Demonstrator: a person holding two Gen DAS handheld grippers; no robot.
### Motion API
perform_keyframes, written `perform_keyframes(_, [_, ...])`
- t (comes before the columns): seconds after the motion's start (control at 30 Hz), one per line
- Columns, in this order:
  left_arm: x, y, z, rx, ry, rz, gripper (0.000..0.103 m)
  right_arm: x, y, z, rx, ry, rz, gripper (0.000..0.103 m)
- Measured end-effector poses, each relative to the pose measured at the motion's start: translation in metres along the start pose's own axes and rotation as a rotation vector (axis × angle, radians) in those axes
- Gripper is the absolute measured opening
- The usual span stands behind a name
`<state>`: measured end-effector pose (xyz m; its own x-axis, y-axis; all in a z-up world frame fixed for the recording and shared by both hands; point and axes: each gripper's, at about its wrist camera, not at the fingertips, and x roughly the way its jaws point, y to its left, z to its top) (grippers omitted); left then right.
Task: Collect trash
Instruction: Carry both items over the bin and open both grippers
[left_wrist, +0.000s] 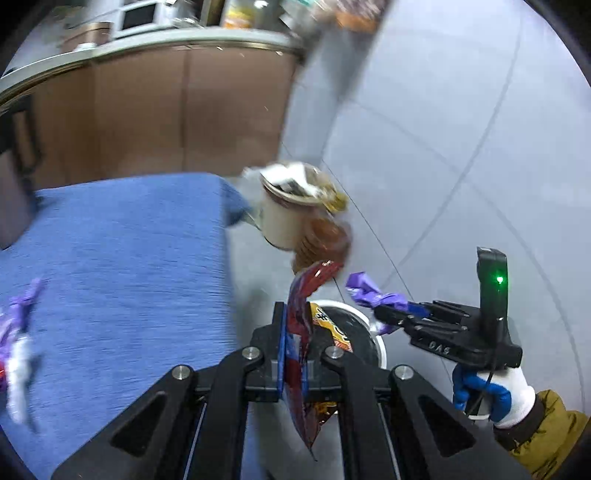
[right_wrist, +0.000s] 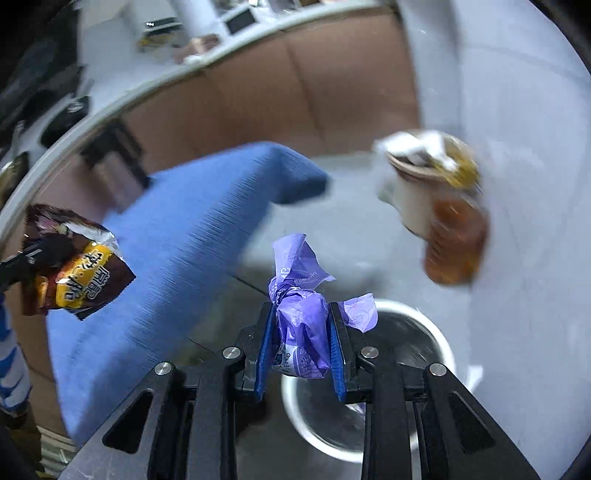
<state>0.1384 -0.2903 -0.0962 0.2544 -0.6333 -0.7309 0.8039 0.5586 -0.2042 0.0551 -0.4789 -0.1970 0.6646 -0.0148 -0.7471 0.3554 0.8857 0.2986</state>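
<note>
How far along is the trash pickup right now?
Partly done: the cream bin is already stuffed. In hand: the left gripper pinches a snack bag, and the right gripper pinches a purple wrapper above the white-rimmed bin. Left: drop both, then collect the purple wrappers on the blue cloth.

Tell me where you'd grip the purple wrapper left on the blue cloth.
Judging from the blurred left wrist view, the purple wrapper lies flat on the blue cloth. I would come from above and pinch its bunched, twisted upper end, which looks easiest for fingers to close around.
</note>
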Motion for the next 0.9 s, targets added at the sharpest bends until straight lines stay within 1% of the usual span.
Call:
perform_keyframes(0.03, [0.016, -0.012, 0.001, 0.009, 0.025, -0.012, 0.006, 0.005, -0.01, -0.006, 0.013, 0.014, -0.016, 0.028])
perform_keyframes(0.07, [0.027, -0.02, 0.001, 0.013, 0.043, -0.022, 0.009, 0.009, -0.019, -0.01, 0.027, 0.025, -0.028, 0.029])
perform_keyframes(0.1, [0.04, -0.029, 0.001, 0.02, 0.063, -0.035, 0.009, 0.012, -0.025, -0.014, 0.035, 0.032, -0.037, 0.03])
perform_keyframes(0.17, [0.065, -0.044, 0.001, 0.024, 0.099, -0.055, 0.011, 0.021, -0.039, -0.022, 0.05, 0.052, -0.057, 0.034])
perform_keyframes(0.2, [0.074, -0.048, 0.002, 0.023, 0.115, -0.069, 0.012, 0.027, -0.045, -0.025, 0.058, 0.062, -0.074, 0.034])
perform_keyframes(0.23, [0.083, -0.052, 0.001, 0.021, 0.133, -0.081, 0.014, 0.032, -0.05, -0.028, 0.063, 0.072, -0.095, 0.034])
perform_keyframes(0.27, [0.093, -0.056, 0.0, 0.017, 0.15, -0.088, 0.019, 0.034, -0.055, -0.03, 0.068, 0.078, -0.109, 0.034])
perform_keyframes(0.3, [0.101, -0.058, 0.0, 0.013, 0.164, -0.096, 0.022, 0.037, -0.059, -0.032, 0.076, 0.082, -0.12, 0.035])
perform_keyframes(0.37, [0.111, -0.062, 0.001, -0.006, 0.178, -0.118, 0.03, 0.039, -0.066, -0.036, 0.091, 0.083, -0.139, 0.041])
perform_keyframes(0.4, [0.113, -0.063, 0.001, -0.013, 0.179, -0.13, 0.032, 0.038, -0.069, -0.038, 0.093, 0.081, -0.149, 0.041])
perform_keyframes(0.47, [0.109, -0.064, 0.003, -0.018, 0.166, -0.146, 0.039, 0.033, -0.073, -0.041, 0.092, 0.074, -0.165, 0.042])
perform_keyframes(0.6, [0.088, -0.062, 0.004, -0.023, 0.123, -0.15, 0.04, 0.019, -0.071, -0.037, 0.085, 0.047, -0.18, 0.042])
perform_keyframes(0.73, [0.052, -0.039, 0.003, -0.036, 0.047, -0.103, 0.04, 0.005, -0.05, -0.026, 0.054, 0.013, -0.15, 0.042])
perform_keyframes(0.83, [0.023, -0.011, 0.001, -0.054, -0.009, -0.046, 0.04, 0.0, -0.019, -0.015, -0.003, -0.007, -0.089, 0.042])
perform_keyframes(0.9, [-0.001, 0.013, -0.004, -0.066, -0.054, 0.011, 0.046, 0.001, 0.007, -0.006, -0.052, -0.012, -0.044, 0.042])
